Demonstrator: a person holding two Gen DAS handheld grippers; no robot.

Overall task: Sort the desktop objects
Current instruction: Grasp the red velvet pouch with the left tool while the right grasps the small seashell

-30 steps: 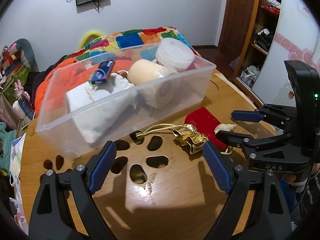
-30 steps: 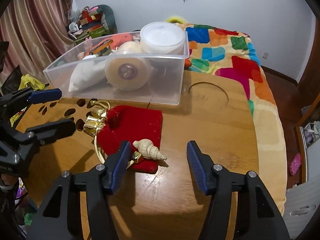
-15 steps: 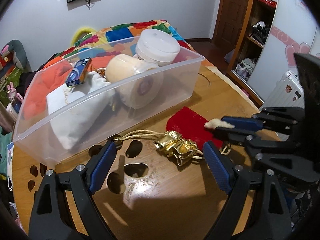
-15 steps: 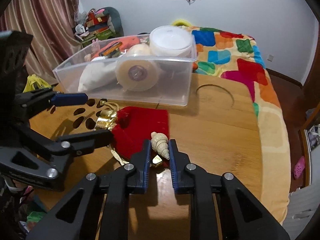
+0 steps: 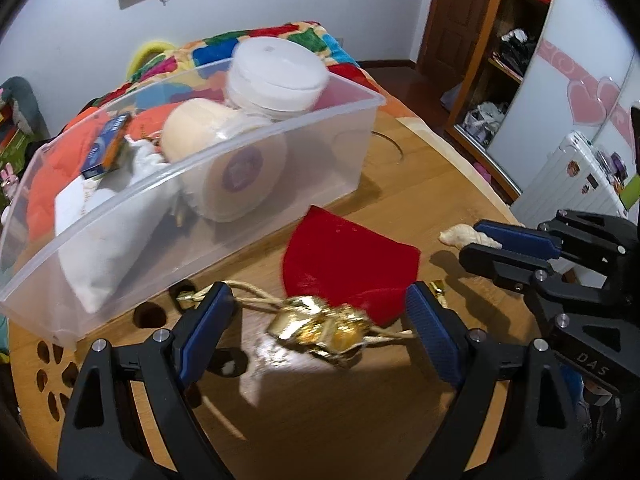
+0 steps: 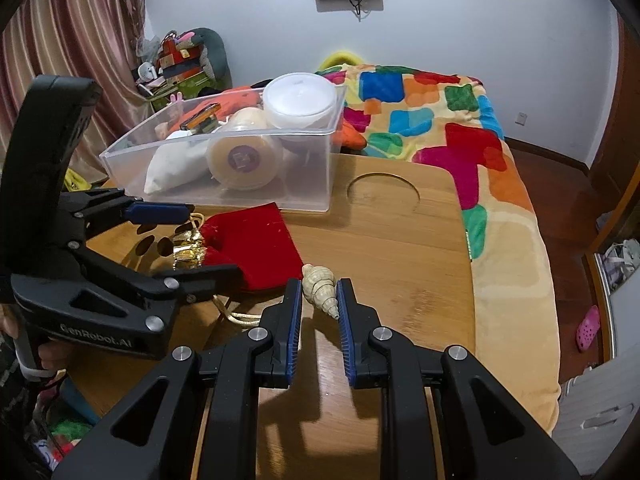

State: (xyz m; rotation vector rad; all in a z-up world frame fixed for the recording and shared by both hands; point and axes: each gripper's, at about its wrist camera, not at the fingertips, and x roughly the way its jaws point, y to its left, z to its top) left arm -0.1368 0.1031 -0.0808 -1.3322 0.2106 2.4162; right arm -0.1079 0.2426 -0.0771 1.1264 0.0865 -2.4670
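Right gripper [image 6: 318,294] clamps the seashell [image 6: 319,285] above the table [image 6: 400,248].

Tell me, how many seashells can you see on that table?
1. The seashell is pinched between the pads of the right gripper, just beyond the edge of the red pouch. More could be hidden in the clear bin.

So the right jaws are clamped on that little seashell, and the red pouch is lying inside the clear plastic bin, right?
Not quite. The seashell is clamped in the right gripper, but the red pouch lies on the wooden table in front of the clear bin, as the right wrist view shows.
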